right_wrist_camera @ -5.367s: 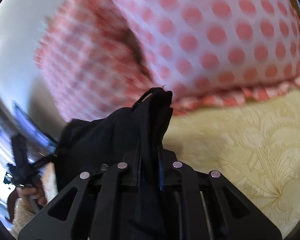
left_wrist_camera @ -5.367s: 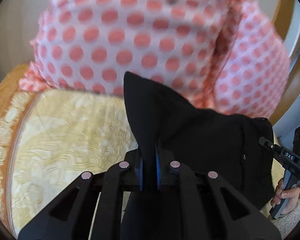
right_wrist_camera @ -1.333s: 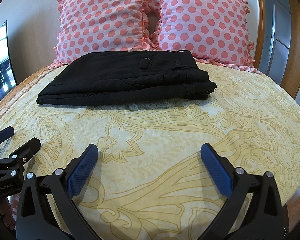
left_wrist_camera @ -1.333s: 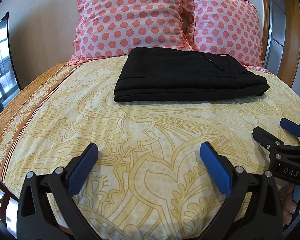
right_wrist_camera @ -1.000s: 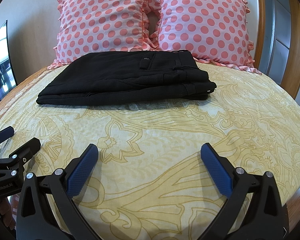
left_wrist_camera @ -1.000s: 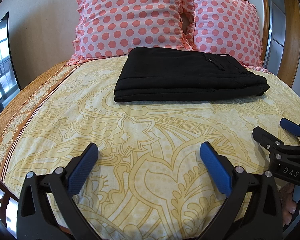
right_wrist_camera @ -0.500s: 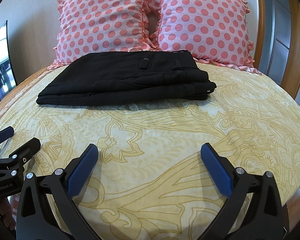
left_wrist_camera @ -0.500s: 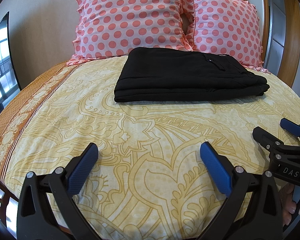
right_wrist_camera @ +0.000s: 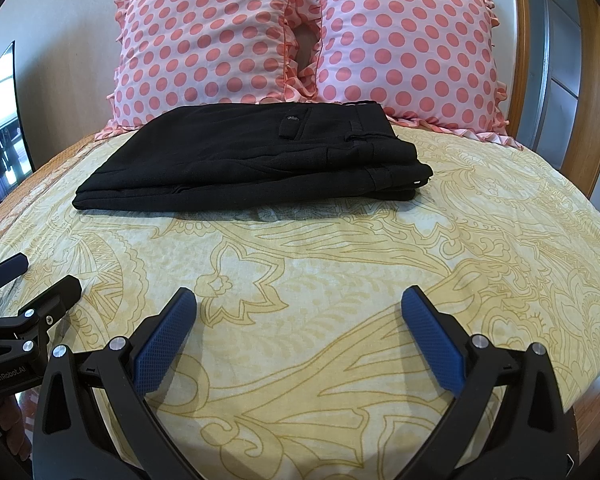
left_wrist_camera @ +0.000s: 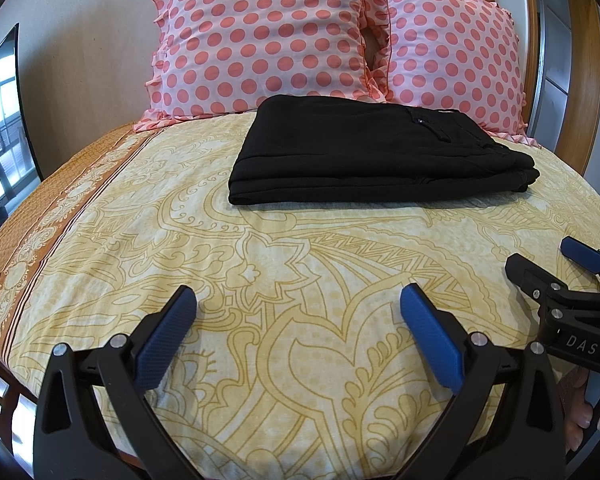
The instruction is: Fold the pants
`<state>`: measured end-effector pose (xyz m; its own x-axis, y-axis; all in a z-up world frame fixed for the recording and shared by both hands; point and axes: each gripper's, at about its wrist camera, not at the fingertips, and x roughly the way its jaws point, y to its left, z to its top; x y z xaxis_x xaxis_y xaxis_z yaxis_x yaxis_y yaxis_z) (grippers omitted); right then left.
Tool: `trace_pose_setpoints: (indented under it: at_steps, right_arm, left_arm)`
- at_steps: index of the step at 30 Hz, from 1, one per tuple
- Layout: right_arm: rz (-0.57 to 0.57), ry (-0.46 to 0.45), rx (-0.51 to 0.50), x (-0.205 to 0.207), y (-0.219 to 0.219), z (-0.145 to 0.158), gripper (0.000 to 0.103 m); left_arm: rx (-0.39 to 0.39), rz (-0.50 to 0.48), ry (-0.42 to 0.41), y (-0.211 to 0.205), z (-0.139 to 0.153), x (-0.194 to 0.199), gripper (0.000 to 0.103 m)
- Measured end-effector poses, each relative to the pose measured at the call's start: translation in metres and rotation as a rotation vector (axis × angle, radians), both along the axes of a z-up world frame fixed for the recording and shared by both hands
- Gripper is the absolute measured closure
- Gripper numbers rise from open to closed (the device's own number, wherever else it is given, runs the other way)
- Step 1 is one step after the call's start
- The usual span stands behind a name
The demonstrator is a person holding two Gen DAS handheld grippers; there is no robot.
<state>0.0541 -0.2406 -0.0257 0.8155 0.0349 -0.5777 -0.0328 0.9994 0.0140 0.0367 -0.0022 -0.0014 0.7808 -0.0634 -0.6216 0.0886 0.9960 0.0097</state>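
The black pants (left_wrist_camera: 372, 152) lie folded in a flat rectangular stack on the yellow patterned bedspread (left_wrist_camera: 284, 264), just in front of the pillows; they also show in the right wrist view (right_wrist_camera: 252, 164). My left gripper (left_wrist_camera: 298, 304) is open and empty, well back from the pants near the bed's front edge. My right gripper (right_wrist_camera: 298, 304) is open and empty too, level with the left. Each gripper shows at the edge of the other's view: the right one (left_wrist_camera: 548, 264), the left one (right_wrist_camera: 32, 280).
Two pink polka-dot pillows (left_wrist_camera: 268, 40) (right_wrist_camera: 408, 48) stand against the wall behind the pants. A wooden headboard frame (right_wrist_camera: 584, 80) rises at the right. A dark screen (left_wrist_camera: 0, 120) stands to the left of the bed.
About five seconds ago both grippers were shut on the black pants, close to the pillows. Now both are open and drawn back, with the pants lying folded. Nothing has moved in the last second.
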Motion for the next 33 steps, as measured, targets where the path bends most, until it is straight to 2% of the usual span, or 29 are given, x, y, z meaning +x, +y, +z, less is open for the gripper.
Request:
trace_pose_setpoints:
  at_steps: [33]
  right_arm:
    - [-0.001, -0.001, 0.0, -0.0003, 0.0004, 0.0004, 0.001]
  left_arm:
    - [-0.002, 0.002, 0.011, 0.0004, 0.0008, 0.0029, 0.002]
